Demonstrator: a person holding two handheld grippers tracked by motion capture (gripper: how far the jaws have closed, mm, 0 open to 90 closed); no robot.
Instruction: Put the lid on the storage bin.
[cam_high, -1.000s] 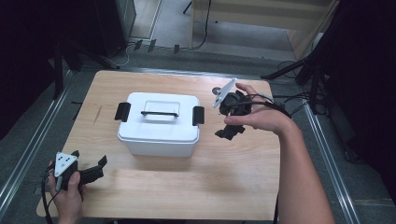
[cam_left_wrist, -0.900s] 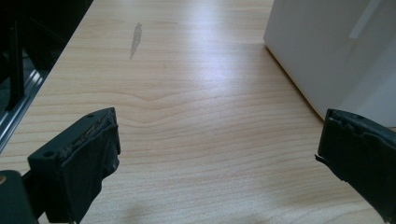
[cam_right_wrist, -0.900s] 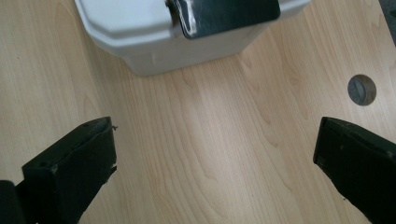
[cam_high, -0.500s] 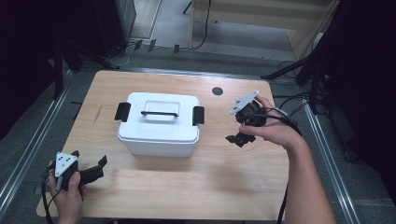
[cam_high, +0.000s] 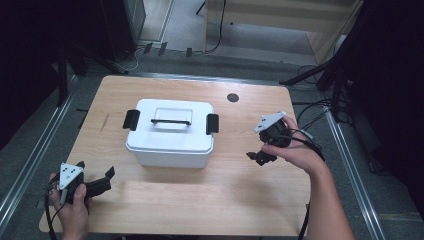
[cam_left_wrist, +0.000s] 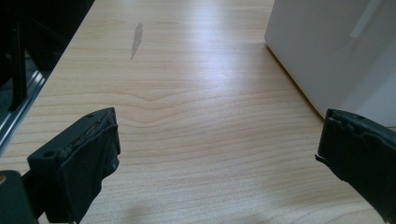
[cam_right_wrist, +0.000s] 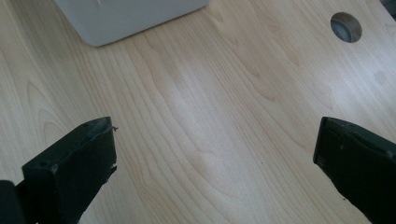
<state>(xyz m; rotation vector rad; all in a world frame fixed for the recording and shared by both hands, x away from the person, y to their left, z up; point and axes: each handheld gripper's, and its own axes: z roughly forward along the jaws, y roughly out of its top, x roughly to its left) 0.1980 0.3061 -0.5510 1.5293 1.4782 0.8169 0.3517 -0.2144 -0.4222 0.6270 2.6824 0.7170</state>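
Observation:
A white lidded box (cam_high: 170, 132) with a black handle (cam_high: 170, 121) and black side latches (cam_high: 131, 119) stands mid-table. My left gripper (cam_high: 102, 180) rests low at the table's front left corner, open, with nothing between its jaws; the box wall (cam_left_wrist: 336, 51) shows to its right. My right gripper (cam_high: 260, 156) is held above the table to the right of the box, pointing down, open and empty. A corner of the box (cam_right_wrist: 126, 16) appears at the top of the right gripper view.
The wooden table (cam_high: 200, 210) has a round cable hole (cam_high: 232, 97) near its back edge, also the hole (cam_right_wrist: 346, 26) in the right gripper view. A dark smear (cam_left_wrist: 137, 39) marks the wood left of the box. Metal rails and cables run beside the table.
My right gripper has drawn back from the box's right latch, moving right and toward the front. The left gripper has stayed put.

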